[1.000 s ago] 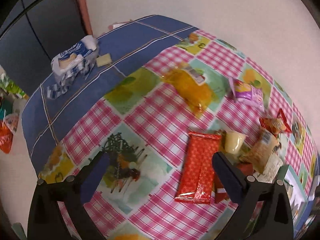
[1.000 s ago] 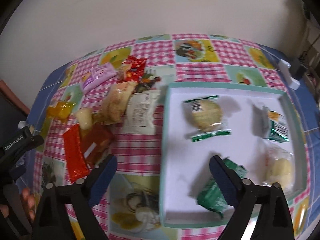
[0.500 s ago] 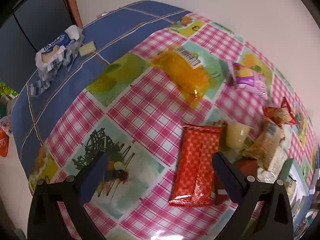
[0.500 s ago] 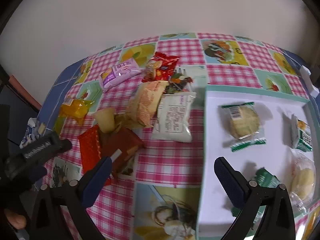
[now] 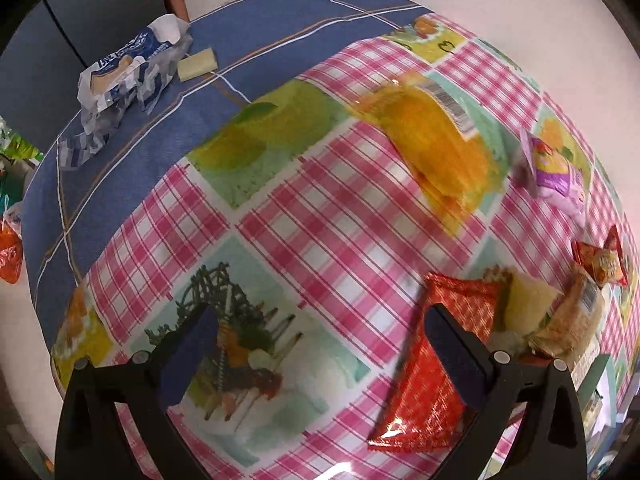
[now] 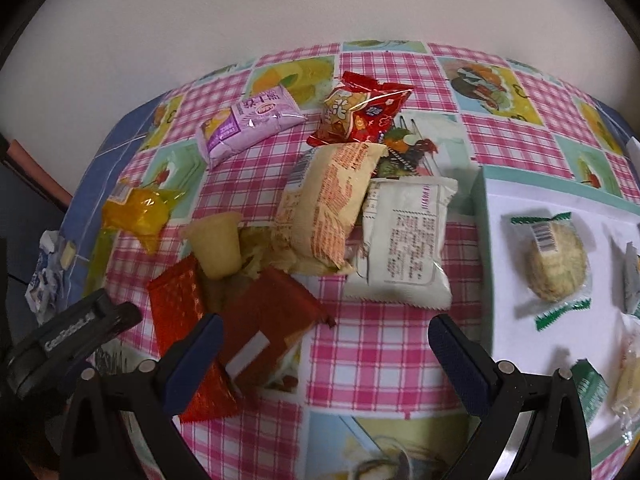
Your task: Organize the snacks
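Note:
A pile of snacks lies on the checked tablecloth: a white packet [image 6: 404,244], a beige packet [image 6: 328,208], a red star packet [image 6: 360,112], a purple packet [image 6: 252,120], a yellow jelly cup [image 6: 218,244], a dark red box [image 6: 264,320], a red wafer bar [image 5: 436,364] and a yellow packet [image 5: 432,136]. A white tray [image 6: 500,240] at the right holds a round cookie packet [image 6: 554,260] and green-wrapped snacks. My right gripper [image 6: 320,364] is open above the cloth in front of the pile. My left gripper [image 5: 320,344] is open, left of the wafer bar.
A crumpled blue-and-white wrapper [image 5: 128,68] and a small pale block [image 5: 198,65] lie on the blue part of the table at the far left. The wall runs close behind the table. The left gripper's body [image 6: 68,336] shows low left in the right wrist view.
My right gripper has swung left from over the tray toward the snack pile. My left gripper has moved lower and closer to the table, with the wafer bar now by its right finger.

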### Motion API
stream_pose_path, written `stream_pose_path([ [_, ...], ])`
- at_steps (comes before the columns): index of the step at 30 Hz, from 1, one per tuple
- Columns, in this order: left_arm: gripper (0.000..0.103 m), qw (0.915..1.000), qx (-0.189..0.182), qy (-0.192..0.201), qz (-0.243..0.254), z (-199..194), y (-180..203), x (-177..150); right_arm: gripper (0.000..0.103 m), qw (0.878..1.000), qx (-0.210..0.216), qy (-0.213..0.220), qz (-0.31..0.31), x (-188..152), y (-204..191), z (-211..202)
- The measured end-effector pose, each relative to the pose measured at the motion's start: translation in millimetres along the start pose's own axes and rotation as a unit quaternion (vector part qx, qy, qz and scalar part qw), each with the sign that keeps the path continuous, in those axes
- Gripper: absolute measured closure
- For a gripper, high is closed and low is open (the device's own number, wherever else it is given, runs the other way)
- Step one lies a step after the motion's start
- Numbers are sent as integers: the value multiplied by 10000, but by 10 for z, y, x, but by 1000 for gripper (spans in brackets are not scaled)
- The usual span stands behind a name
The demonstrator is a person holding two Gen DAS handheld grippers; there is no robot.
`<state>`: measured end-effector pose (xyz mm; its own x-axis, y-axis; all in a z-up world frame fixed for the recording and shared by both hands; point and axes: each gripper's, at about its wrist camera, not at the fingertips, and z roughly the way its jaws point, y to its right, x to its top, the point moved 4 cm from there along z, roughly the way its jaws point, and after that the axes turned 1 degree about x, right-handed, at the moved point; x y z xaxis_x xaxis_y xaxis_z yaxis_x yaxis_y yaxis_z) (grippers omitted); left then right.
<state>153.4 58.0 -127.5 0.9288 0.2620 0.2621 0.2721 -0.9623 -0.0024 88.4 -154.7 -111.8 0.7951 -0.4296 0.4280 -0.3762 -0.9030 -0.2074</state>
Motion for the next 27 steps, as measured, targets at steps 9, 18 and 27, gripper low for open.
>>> stream_pose_path([
  [9, 0, 10000, -19, -32, -47, 157, -185, 243, 0, 9998, -172, -132, 30, 60, -145, 280],
  [18, 0, 9996, -197, -66, 165, 197, 56, 268, 0, 9971, -664, -220, -296, -6, -213, 373],
  [27, 0, 9955, -501, -160, 793, 197, 577, 119, 0, 9957, -804, -305, -344, -98, -66, 343],
])
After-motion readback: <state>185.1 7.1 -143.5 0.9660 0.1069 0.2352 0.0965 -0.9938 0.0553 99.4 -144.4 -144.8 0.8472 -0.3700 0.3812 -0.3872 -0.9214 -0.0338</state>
